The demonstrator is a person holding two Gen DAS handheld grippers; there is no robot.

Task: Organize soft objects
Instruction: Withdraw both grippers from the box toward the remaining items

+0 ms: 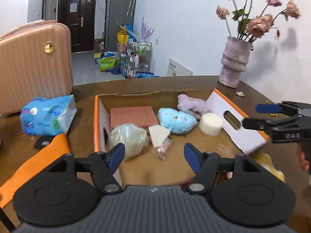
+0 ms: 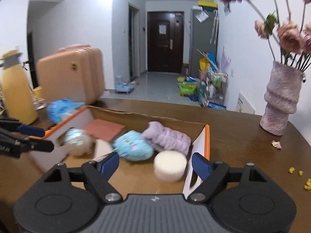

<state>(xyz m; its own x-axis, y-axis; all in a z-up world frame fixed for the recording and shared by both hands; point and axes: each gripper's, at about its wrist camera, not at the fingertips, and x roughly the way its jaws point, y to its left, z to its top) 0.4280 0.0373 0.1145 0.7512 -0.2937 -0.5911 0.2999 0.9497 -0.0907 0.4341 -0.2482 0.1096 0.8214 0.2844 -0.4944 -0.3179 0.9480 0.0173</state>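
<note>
An open cardboard box point(image 1: 98, 120) with orange-edged flaps sits on the brown table. Inside lie a pink sponge slab point(image 1: 133, 116), a blue plush point(image 1: 176, 120), a lilac fuzzy cloth point(image 1: 192, 103), a white round sponge point(image 1: 210, 124), a cream wrapped ball point(image 1: 127, 137) and a white wedge sponge point(image 1: 158, 135). My left gripper point(image 1: 154, 158) is open and empty above the box's near end. My right gripper point(image 2: 155, 164) is open and empty over the box's right side, near the round sponge point(image 2: 170, 166); it also shows in the left wrist view point(image 1: 252, 116).
A blue tissue pack point(image 1: 48, 114) lies left of the box before a pink suitcase point(image 1: 33, 66). A fuzzy vase point(image 2: 279, 101) with dried flowers stands at the back right. A yellow bottle point(image 2: 16, 89) stands far left. Yellow crumbs point(image 2: 300, 174) dot the table's right side.
</note>
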